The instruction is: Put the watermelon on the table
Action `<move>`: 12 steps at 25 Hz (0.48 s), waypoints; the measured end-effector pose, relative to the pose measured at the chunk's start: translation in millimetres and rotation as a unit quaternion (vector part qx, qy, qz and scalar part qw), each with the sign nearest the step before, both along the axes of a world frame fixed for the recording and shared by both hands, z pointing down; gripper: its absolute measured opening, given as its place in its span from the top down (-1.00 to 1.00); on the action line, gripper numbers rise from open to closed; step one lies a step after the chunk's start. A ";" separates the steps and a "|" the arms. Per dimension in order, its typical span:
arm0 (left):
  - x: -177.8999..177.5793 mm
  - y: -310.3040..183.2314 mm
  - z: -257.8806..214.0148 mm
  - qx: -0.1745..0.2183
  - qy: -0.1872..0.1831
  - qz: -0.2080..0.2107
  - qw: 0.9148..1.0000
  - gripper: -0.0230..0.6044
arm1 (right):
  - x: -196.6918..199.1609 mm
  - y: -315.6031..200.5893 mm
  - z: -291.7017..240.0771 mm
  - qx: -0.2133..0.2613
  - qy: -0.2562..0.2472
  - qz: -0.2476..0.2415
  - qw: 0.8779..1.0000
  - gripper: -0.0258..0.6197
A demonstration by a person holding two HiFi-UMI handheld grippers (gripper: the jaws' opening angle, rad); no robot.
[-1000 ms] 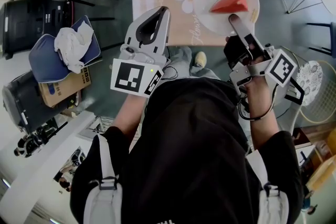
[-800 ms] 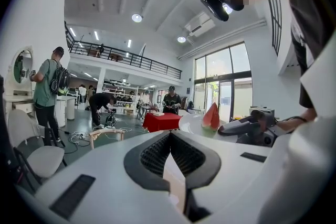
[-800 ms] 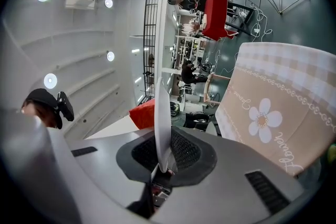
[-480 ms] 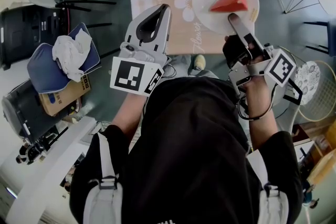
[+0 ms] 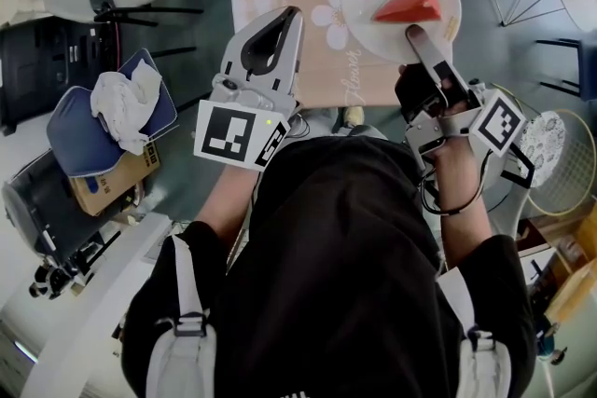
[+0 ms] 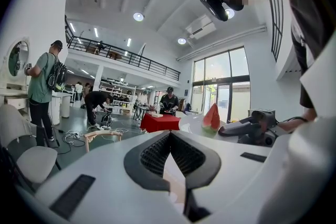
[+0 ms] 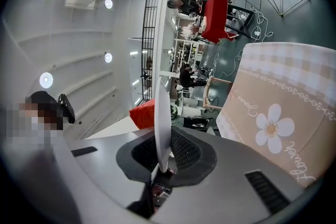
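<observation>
On the table (image 7: pixel 294 76), beside a printed daisy (image 7: pixel 271 127), cursive (image 7: pixel 296 168) reads "Flower".

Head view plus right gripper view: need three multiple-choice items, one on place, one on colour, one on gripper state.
1. Where is the watermelon slice?
A. on the plate
B. on the chair
C. on the floor

2. What colour is the plate?
A. blue
B. white
C. red

3. What state is the right gripper in?
A. open and empty
B. shut on the plate's rim
C. shut on the watermelon slice

Answers:
1 A: in the head view the red wedge lies on the plate.
2 B: the plate shows white in both views.
3 B: in the right gripper view the jaws clamp the plate's edge, and the slice sits clear of them.
</observation>
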State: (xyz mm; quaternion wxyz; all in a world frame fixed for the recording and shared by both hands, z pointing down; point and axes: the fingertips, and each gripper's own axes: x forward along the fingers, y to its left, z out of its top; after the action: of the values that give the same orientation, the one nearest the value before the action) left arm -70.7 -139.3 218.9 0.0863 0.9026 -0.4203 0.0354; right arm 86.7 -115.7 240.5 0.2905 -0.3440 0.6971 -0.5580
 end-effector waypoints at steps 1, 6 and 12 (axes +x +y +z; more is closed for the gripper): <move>-1.3 -2.4 -0.1 0.000 0.001 0.001 1.000 0.90 | -1.1 -2.2 -0.7 0.000 0.001 0.001 1.000 0.83; -7.7 -15.6 3.4 -0.002 0.007 0.009 1.000 0.90 | -7.5 -13.7 -0.6 0.002 0.007 0.010 1.000 0.83; -12.8 -30.7 4.7 -0.002 0.016 0.025 1.000 0.90 | -14.9 -25.9 -1.5 0.000 0.011 0.024 1.000 0.83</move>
State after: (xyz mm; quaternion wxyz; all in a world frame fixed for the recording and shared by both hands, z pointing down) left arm -83.5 -170.0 223.5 0.0942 0.9132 -0.3957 0.0244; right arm 71.8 -141.7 239.0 0.2959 -0.3672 0.6915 -0.5471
